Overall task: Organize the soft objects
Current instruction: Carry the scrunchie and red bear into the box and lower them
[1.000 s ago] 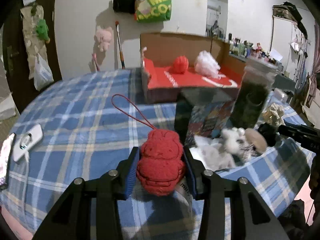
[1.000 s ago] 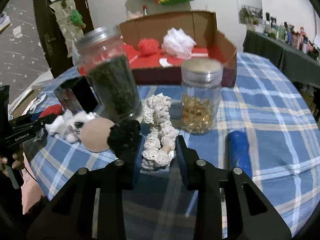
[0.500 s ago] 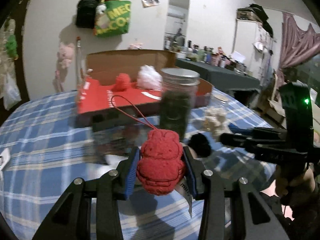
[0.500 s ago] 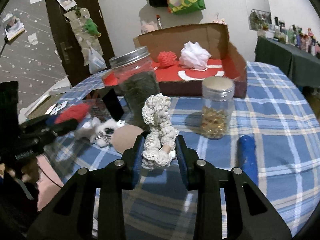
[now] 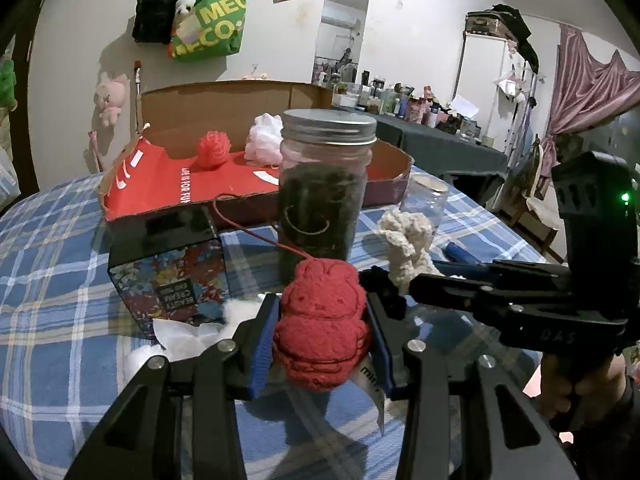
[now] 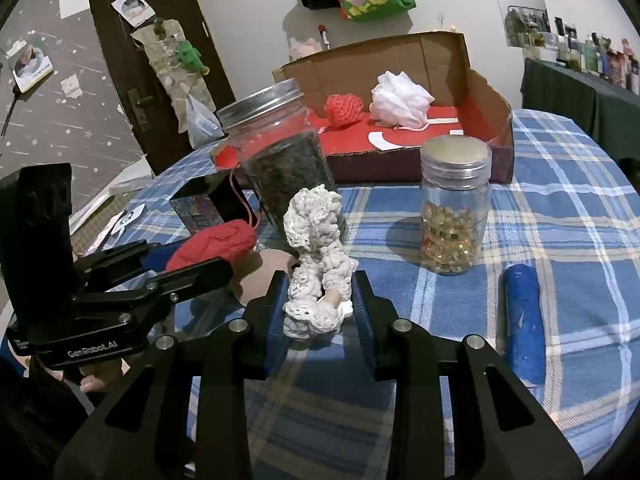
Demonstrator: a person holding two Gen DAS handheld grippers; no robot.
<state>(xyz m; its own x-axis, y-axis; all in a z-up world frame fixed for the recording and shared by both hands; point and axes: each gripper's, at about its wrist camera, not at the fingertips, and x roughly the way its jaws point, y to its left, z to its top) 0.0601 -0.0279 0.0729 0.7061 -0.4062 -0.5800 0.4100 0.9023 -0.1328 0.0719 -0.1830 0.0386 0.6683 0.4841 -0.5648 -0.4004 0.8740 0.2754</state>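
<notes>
Both toys now higher off the cloth: red doll [image 5: 322, 330] pinched in left claw [image 5: 322, 344], white doll [image 6: 318, 268] in right claw [image 6: 320, 308].

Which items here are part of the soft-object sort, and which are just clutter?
Job:
red crocheted doll, in left fingers
cream crocheted doll, in right fingers
red yarn ball and white mesh pouf, in the open cardboard box

Clutter:
dark-filled glass jar
capsule jar
blue cylinder
floral box

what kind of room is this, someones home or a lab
Most likely a lived-in home, perhaps a bedroom. A blue plaid tablecloth covers the table, a green tote bag and pink plush hang on the wall, and a side counter holds crowded bottles.
</notes>
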